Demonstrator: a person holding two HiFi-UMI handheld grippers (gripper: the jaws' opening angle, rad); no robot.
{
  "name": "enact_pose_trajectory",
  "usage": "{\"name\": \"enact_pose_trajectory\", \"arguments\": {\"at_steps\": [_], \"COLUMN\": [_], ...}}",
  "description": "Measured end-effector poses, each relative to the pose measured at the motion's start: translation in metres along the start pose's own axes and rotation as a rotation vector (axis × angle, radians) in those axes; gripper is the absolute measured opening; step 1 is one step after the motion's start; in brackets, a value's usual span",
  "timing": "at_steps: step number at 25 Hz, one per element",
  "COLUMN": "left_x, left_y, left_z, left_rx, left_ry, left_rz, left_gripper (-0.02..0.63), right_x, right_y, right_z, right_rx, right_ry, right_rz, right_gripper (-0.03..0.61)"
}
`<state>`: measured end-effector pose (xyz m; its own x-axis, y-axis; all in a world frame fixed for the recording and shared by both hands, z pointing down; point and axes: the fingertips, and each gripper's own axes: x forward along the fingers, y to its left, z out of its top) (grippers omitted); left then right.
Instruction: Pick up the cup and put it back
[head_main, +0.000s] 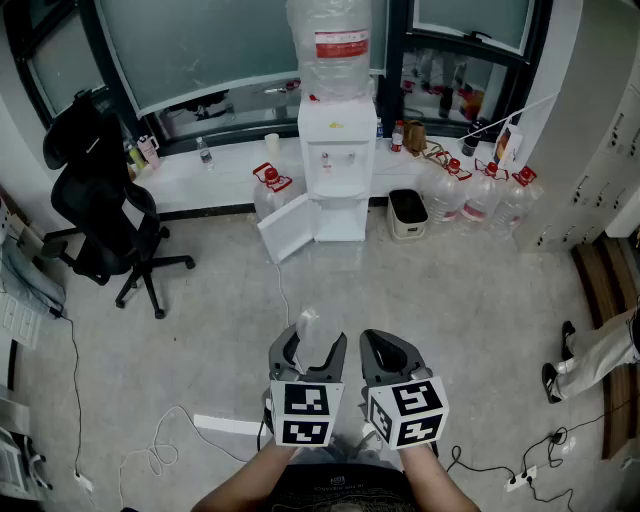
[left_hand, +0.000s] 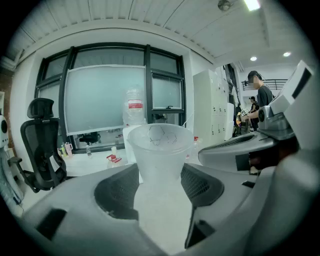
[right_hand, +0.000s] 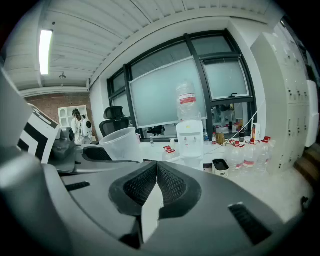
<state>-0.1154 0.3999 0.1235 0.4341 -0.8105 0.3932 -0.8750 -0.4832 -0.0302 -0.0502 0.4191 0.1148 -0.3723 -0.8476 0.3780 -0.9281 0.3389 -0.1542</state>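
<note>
A translucent plastic cup (head_main: 307, 324) stands upright between the jaws of my left gripper (head_main: 308, 346), which is shut on its lower part and holds it in the air above the floor. In the left gripper view the cup (left_hand: 159, 150) fills the gap between the two dark pads, its rim above them. My right gripper (head_main: 388, 350) hangs right beside the left one, shut and empty. In the right gripper view its pads (right_hand: 170, 186) meet in a thin line, and the cup (right_hand: 122, 145) shows off to the left.
A white water dispenser (head_main: 335, 170) with an open lower door stands straight ahead against the window ledge. Several water bottles (head_main: 480, 195) and a small bin (head_main: 408, 213) stand to its right. A black office chair (head_main: 100, 210) is at left. Cables (head_main: 160, 450) lie on the floor. A person's leg (head_main: 600, 350) is at right.
</note>
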Motion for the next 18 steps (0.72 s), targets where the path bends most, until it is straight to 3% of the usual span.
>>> {"name": "enact_pose_trajectory", "arguments": {"at_steps": [18], "left_x": [0.027], "left_y": [0.045], "left_z": [0.011], "left_rx": [0.030], "left_ry": [-0.019], "left_rz": [-0.053], "left_gripper": [0.264], "right_x": [0.051], "right_y": [0.013], "right_z": [0.022], "right_rx": [-0.032], "right_ry": [-0.015], "right_rz": [-0.031], "right_gripper": [0.021]}}
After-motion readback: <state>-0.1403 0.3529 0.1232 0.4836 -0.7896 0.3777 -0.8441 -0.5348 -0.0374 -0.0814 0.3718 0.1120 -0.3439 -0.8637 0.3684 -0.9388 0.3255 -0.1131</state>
